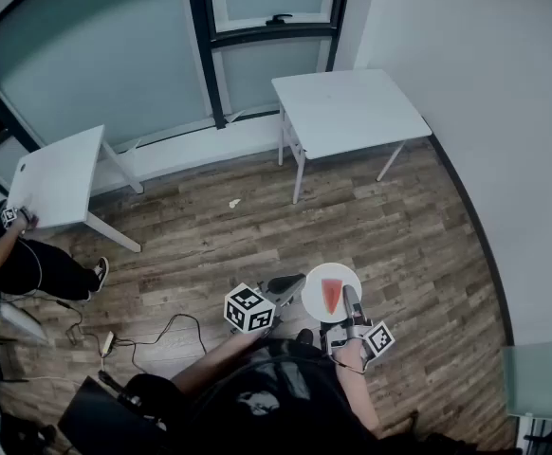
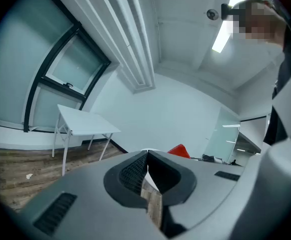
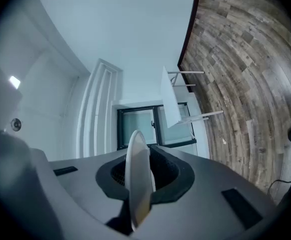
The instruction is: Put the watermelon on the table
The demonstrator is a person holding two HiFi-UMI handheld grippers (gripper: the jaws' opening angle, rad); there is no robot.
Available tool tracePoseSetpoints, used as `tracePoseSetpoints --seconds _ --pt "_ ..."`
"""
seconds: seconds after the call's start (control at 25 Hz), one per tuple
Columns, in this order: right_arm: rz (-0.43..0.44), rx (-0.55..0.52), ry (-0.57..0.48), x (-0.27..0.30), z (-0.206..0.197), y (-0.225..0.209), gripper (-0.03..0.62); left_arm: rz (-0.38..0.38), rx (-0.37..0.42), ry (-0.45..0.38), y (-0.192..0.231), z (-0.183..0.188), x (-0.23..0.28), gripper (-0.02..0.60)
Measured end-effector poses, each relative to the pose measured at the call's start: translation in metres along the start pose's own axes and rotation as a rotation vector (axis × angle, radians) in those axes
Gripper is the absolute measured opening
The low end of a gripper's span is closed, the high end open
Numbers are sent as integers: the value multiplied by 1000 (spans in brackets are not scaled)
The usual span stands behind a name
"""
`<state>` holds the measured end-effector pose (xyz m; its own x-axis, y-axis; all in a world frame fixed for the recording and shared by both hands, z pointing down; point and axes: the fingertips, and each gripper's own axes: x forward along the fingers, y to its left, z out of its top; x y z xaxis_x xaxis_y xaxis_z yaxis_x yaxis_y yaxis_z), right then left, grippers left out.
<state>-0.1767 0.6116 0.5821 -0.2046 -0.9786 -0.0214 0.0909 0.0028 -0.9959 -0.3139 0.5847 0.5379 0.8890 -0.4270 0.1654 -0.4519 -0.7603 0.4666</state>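
A red watermelon slice (image 1: pixel 331 296) lies on a small white plate (image 1: pixel 317 303) held over the wooden floor in front of the person. My right gripper (image 1: pixel 349 303) is shut on the plate's right rim. In the right gripper view the plate (image 3: pixel 135 154) stands edge-on between the pads of the right gripper (image 3: pixel 138 186). My left gripper (image 1: pixel 291 283) is just left of the plate, jaws shut with nothing in them. From the left gripper (image 2: pixel 146 156), the watermelon (image 2: pixel 178 150) peeks over the jaws. The white table (image 1: pixel 347 112) stands far ahead by the window.
A second white table (image 1: pixel 58 173) stands at the far left, where another person (image 1: pixel 20 259) crouches. Cables and a plug strip (image 1: pixel 105 341) lie on the floor at lower left. A small scrap (image 1: pixel 234 203) lies on the boards. A white wall (image 1: pixel 504 112) runs along the right.
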Motion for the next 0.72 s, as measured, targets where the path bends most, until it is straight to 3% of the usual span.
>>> tracePoseSetpoints --seconds 0.4,0.72 --pt "-22 -15 -18 5 -32 -11 37 -17 -5 5 15 0 -30 6" --pt "-97 76 -137 -26 -25 -46 37 -38 -67 30 23 -29 -42 6"
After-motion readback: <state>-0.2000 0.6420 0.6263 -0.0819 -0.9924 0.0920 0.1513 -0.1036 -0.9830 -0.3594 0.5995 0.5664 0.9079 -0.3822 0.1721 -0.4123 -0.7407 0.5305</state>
